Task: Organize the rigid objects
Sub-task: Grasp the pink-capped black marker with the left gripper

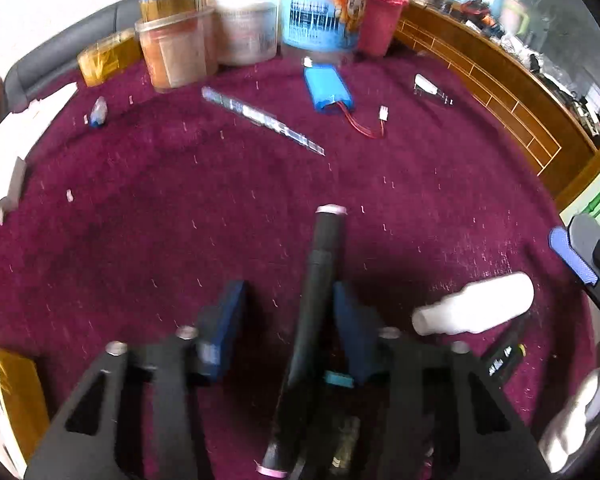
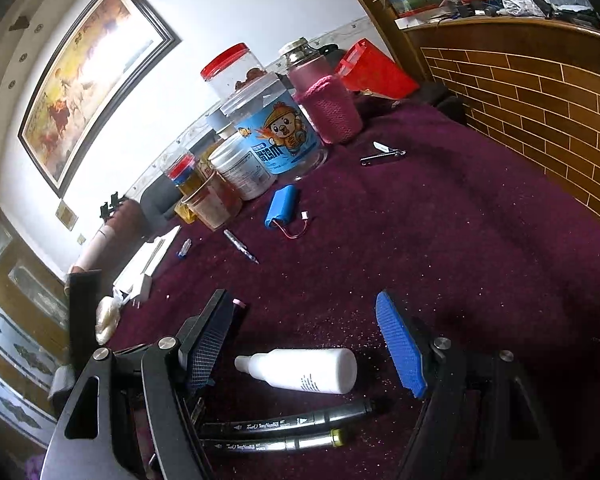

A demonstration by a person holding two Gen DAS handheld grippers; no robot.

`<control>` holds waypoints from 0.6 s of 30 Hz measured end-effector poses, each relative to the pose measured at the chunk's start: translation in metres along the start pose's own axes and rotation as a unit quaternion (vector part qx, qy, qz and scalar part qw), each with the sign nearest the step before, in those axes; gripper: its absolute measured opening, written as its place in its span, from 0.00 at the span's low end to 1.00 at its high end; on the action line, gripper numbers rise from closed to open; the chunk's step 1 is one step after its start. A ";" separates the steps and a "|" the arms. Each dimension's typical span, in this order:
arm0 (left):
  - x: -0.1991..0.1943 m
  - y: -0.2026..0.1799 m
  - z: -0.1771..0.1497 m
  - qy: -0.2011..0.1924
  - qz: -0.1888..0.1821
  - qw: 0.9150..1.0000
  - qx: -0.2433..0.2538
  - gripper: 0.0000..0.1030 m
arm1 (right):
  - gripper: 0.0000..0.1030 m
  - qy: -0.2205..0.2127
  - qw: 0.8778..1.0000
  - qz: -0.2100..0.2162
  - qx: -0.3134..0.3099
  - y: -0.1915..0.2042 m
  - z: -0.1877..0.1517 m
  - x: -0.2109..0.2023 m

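Note:
On the maroon table cloth [image 1: 140, 220], a black marker with pink ends [image 1: 320, 272] runs between the fingers of my left gripper [image 1: 288, 286]. It lies close against the right blue pad, with a clear gap to the left pad. A white bottle [image 2: 300, 370] lies on its side between the spread fingers of my right gripper [image 2: 303, 294], and neither pad touches it. The same white bottle [image 1: 476, 304] shows right of the left gripper. Two black markers [image 2: 284, 420] lie side by side just in front of the bottle.
Jars and tubs [image 2: 276, 132] crowd the table's back. In front of them lie a blue battery pack with red wires [image 2: 280, 206], a clear pen [image 2: 240, 246] and a nail clipper [image 2: 382, 154]. White plug [image 1: 4, 184] at left; wooden counter [image 2: 540, 100] at right.

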State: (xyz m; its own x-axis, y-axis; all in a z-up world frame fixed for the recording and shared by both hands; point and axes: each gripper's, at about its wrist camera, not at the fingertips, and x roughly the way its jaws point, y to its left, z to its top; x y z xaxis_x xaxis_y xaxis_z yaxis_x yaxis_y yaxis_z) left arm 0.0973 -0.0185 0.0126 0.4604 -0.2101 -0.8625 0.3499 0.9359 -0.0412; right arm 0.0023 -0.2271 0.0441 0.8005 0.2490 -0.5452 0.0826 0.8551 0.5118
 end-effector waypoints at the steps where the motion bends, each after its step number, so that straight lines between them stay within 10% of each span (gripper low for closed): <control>1: -0.002 0.003 -0.002 0.002 -0.004 1.000 -0.001 0.25 | 0.67 0.000 1.000 -0.001 -0.001 0.000 0.000 0.000; 18: -0.050 0.031 -0.081 -0.026 0.084 0.996 0.031 0.18 | 0.67 0.012 0.999 -0.030 -0.010 -0.002 -0.004 0.008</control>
State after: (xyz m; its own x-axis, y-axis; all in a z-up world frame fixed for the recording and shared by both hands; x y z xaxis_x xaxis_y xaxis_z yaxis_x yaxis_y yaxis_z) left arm 0.0187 0.0439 0.0133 0.5575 -0.0688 -0.8273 0.3137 0.9401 0.1332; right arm 0.0060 -0.2254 0.0361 0.7794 0.2086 -0.5907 0.1179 0.8773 0.4653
